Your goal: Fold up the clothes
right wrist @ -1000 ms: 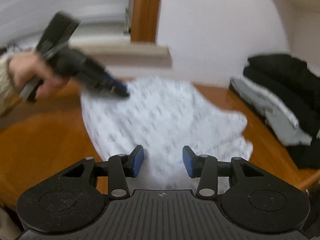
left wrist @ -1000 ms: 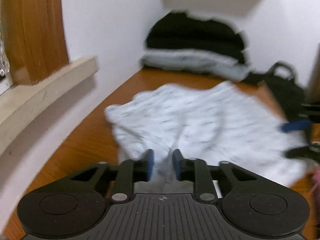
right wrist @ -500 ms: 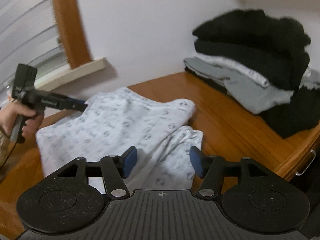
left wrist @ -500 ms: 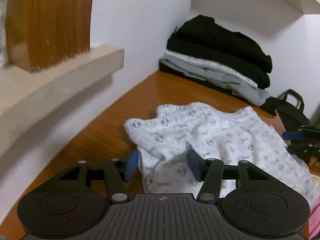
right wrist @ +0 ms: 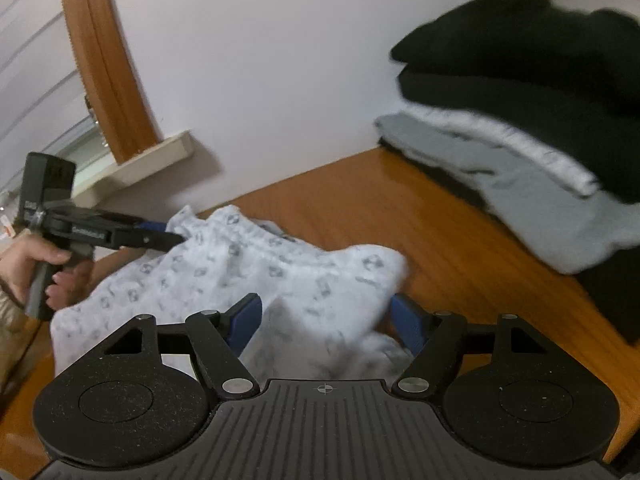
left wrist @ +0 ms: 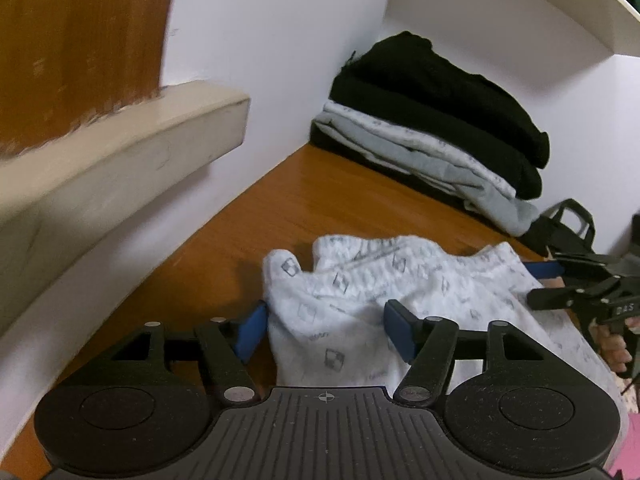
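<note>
A white garment (left wrist: 360, 292) with a grey diamond print lies rumpled on the wooden table (left wrist: 300, 208). My left gripper (left wrist: 326, 334) stands open, its blue pads on either side of one bunched corner. In the right wrist view the same garment (right wrist: 240, 264) spreads leftward, and my right gripper (right wrist: 326, 320) is open astride another bunched corner. A hand holds the left gripper (right wrist: 168, 236) at the cloth's far edge. The right gripper (left wrist: 536, 284) shows at the garment's right side in the left wrist view.
A stack of folded black, white and grey clothes (left wrist: 440, 136) (right wrist: 540, 120) sits against the wall at the table's end. A black bag (left wrist: 568, 228) lies beside it. A window sill (left wrist: 120, 152) juts out on the left, and a shelf (left wrist: 520, 0) hangs overhead.
My left gripper was nearly shut on the cloth a second ago and has since opened wide. Both grippers moved toward the stack end, and the garment now lies more bunched.
</note>
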Demonstrator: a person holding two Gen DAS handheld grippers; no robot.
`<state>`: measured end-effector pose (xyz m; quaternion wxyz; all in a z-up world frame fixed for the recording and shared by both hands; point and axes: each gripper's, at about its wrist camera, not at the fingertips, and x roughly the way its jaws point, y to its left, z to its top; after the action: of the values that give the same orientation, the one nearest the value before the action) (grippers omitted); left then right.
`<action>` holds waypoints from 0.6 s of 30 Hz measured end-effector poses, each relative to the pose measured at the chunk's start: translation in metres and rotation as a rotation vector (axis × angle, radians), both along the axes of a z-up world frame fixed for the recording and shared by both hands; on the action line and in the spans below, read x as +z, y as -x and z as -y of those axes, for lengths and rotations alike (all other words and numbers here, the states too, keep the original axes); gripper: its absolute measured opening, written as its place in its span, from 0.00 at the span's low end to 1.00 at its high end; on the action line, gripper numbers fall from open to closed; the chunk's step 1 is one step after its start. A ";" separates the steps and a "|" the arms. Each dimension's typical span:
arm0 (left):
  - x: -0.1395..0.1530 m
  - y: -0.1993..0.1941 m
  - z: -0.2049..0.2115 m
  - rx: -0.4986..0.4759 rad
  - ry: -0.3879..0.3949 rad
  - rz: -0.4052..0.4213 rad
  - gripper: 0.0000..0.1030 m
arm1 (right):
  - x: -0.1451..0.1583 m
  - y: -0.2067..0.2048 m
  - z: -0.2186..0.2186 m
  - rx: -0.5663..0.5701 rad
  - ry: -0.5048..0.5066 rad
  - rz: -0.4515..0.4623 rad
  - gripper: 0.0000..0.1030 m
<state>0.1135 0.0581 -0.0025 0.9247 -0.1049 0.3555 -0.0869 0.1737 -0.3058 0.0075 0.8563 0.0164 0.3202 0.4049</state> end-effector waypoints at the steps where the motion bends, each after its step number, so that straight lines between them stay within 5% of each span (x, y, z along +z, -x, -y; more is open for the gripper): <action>1: 0.000 -0.004 0.000 -0.005 0.000 -0.002 0.66 | -0.001 -0.003 -0.003 0.000 0.014 -0.003 0.69; 3: -0.001 -0.012 0.001 -0.015 -0.008 -0.007 0.64 | -0.002 -0.007 -0.006 -0.002 0.022 -0.015 0.60; 4: -0.002 -0.013 0.001 -0.016 -0.007 -0.004 0.61 | -0.003 -0.008 -0.005 -0.008 0.012 -0.009 0.43; 5: -0.002 -0.013 0.001 -0.020 0.001 0.004 0.42 | -0.002 -0.007 -0.001 -0.011 -0.008 0.006 0.25; 7: 0.000 -0.012 0.002 -0.029 0.014 0.031 0.19 | 0.004 0.002 0.009 -0.018 -0.063 0.058 0.06; 9: 0.016 -0.001 0.009 -0.043 0.018 0.102 0.14 | 0.016 0.019 0.021 -0.038 -0.104 0.133 0.06; 13: 0.049 0.020 0.023 -0.071 0.024 0.244 0.14 | 0.041 0.050 0.042 -0.084 -0.134 0.254 0.05; 15: 0.059 0.021 0.033 -0.077 0.002 0.275 0.21 | 0.049 0.058 0.053 -0.118 -0.124 0.286 0.05; 17: 0.057 0.007 0.044 -0.039 -0.073 0.236 0.54 | 0.044 0.049 0.057 -0.156 -0.080 0.249 0.09; 18: 0.051 -0.001 0.044 -0.007 -0.109 0.197 0.56 | 0.037 0.040 0.056 -0.181 -0.045 0.223 0.16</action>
<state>0.1142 0.0136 0.0481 0.9592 -0.0442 0.2675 -0.0807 0.1333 -0.3614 0.0448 0.9191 0.0191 0.2109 0.3324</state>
